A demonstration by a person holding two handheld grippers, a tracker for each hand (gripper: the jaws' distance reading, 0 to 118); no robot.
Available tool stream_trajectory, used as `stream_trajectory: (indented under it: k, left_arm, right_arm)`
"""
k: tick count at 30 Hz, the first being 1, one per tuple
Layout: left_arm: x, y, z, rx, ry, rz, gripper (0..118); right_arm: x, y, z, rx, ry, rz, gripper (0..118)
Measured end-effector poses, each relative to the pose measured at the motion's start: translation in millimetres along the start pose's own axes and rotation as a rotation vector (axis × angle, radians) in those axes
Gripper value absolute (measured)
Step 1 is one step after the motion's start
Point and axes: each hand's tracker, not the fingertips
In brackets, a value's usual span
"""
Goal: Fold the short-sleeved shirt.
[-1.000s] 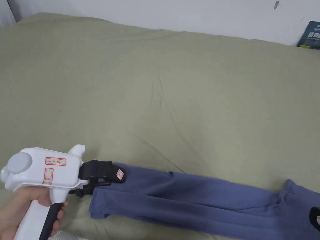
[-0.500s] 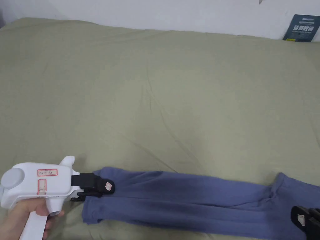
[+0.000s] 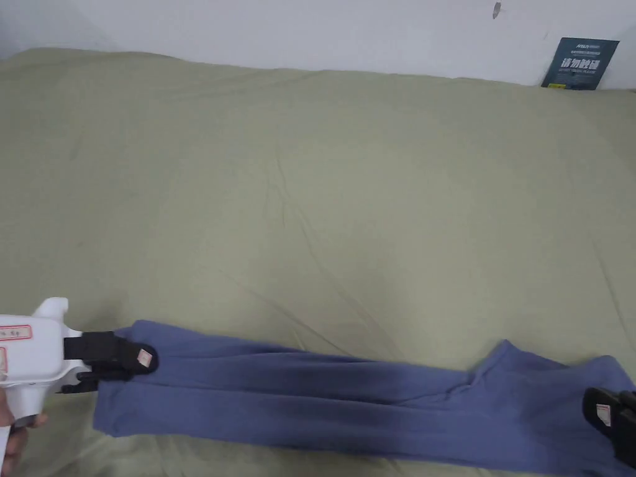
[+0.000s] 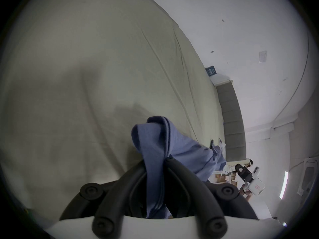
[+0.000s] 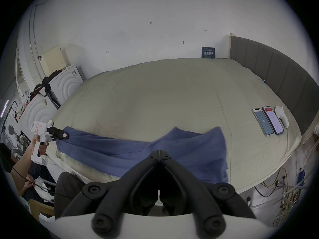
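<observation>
While it lies stretched into a long narrow band across the lower part of the head view, the blue short-sleeved cotton shirt (image 3: 323, 397) rests on a wide olive-green bedsheet (image 3: 323, 186). At the lower left of that view, the left gripper (image 3: 140, 360), white-bodied with black jaws, has both jaws closed on one end of the shirt; in the left gripper view a bunched fold of blue cloth is pinched between them. A hand (image 3: 12, 435) holds its grip at the frame's left edge. At the lower right corner of the head view, the right gripper (image 3: 605, 416) sits over the shirt's other, wider end. In the right gripper view its jaw tips meet, low in the centre, in front of the cloth, but whether they pinch any fabric cannot be told. Two smartphones (image 5: 267, 122) lie side by side on the sheet at the right of that view, beside a grey padded headboard (image 5: 276, 70).
</observation>
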Motion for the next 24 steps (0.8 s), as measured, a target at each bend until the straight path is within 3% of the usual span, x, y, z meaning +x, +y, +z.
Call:
stream_trajectory:
  k: [9, 16, 24]
  left_arm:
    - [17, 12, 51, 0.033, 0.165, -0.045, 3]
    - [99, -4, 56, 0.056, 0.319, -0.189, 3]
    - [208, -37, 24, 0.009, 0.325, -0.311, 3]
  right_arm:
    - [3, -4, -2, 0.006, 0.018, -0.006, 1]
    - [2, -9, 5, 0.009, 0.057, 0.004, 1]
    - [11, -12, 21, 0.033, 0.117, 0.017, 1]
